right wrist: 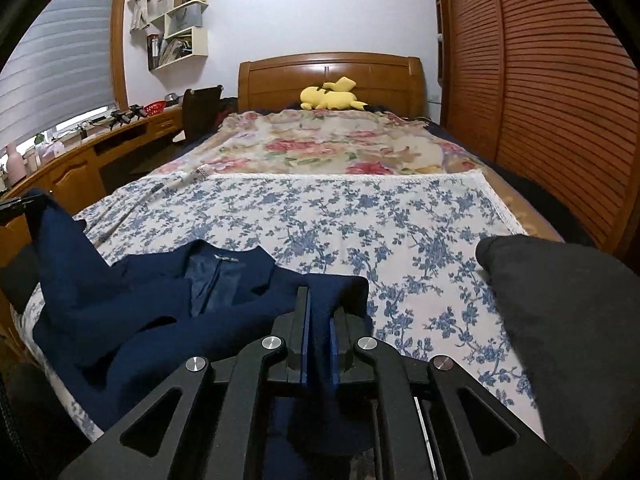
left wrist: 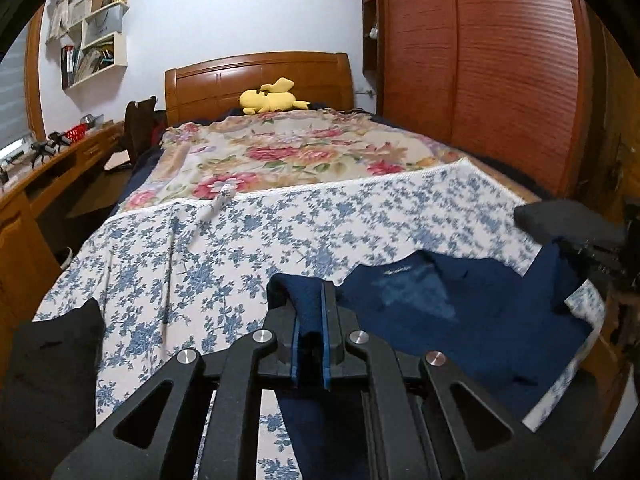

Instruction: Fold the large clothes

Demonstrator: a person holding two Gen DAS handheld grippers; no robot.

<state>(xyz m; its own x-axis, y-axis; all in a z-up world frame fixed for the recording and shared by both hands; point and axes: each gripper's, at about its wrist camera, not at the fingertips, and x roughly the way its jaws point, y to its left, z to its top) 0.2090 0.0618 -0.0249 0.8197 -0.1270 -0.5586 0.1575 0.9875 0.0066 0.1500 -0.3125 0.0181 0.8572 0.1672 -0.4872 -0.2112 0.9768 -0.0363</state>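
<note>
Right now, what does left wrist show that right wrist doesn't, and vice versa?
Left wrist only: the left gripper shut on the jacket, and the strap lying across the blue sheet.
Right wrist only: the right gripper shut on the jacket, the blind and the pink bottle.
Both: the jacket with its collar open, the blue sheet, the plush and the headboard.

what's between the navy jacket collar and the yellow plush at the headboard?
Right wrist view: past the navy jacket, bare blue-floral cloth, then the red-floral blanket up to the yellow plush. Nothing else lies on that stretch.
</note>
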